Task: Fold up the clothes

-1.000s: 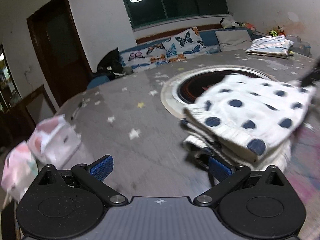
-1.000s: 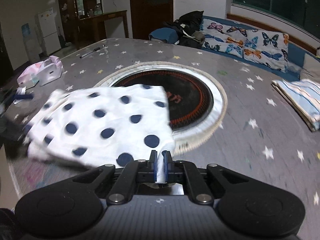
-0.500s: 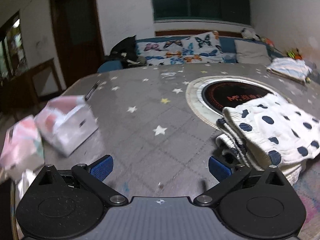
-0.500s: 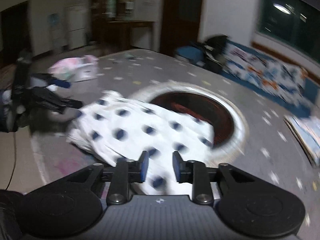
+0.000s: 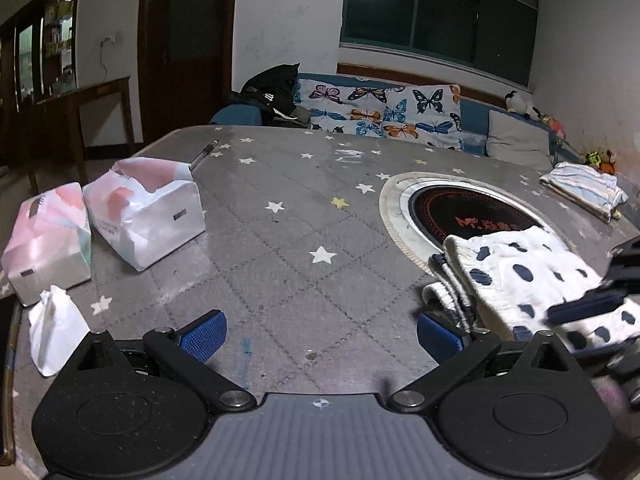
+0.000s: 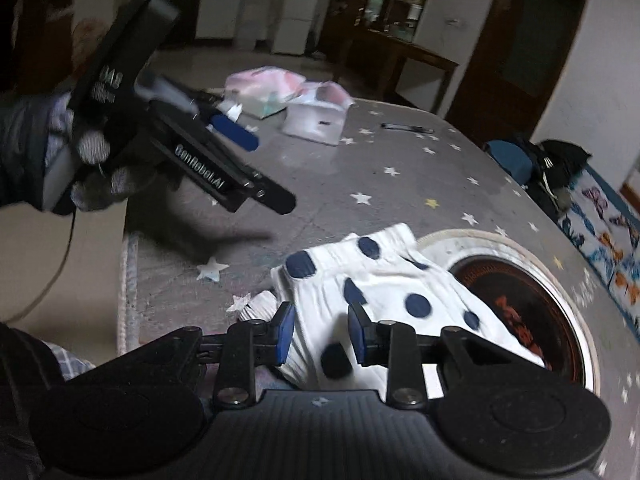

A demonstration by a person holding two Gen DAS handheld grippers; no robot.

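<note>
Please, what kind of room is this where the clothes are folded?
Most likely a living or dining room in a home. A sofa with butterfly cushions stands under a dark window, the star-patterned table has a built-in round cooktop, and a white fridge stands in the next room.

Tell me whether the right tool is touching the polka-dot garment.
Cannot tell. In the right wrist view the right tool stands open over the polka-dot garment, but no contact or gap is plain.

On your desk [image 5: 280,264], the folded garment [image 5: 528,280] lay overlapping the round hob [image 5: 468,208]; tissue packs [image 5: 148,212] sat well left of it.
</note>
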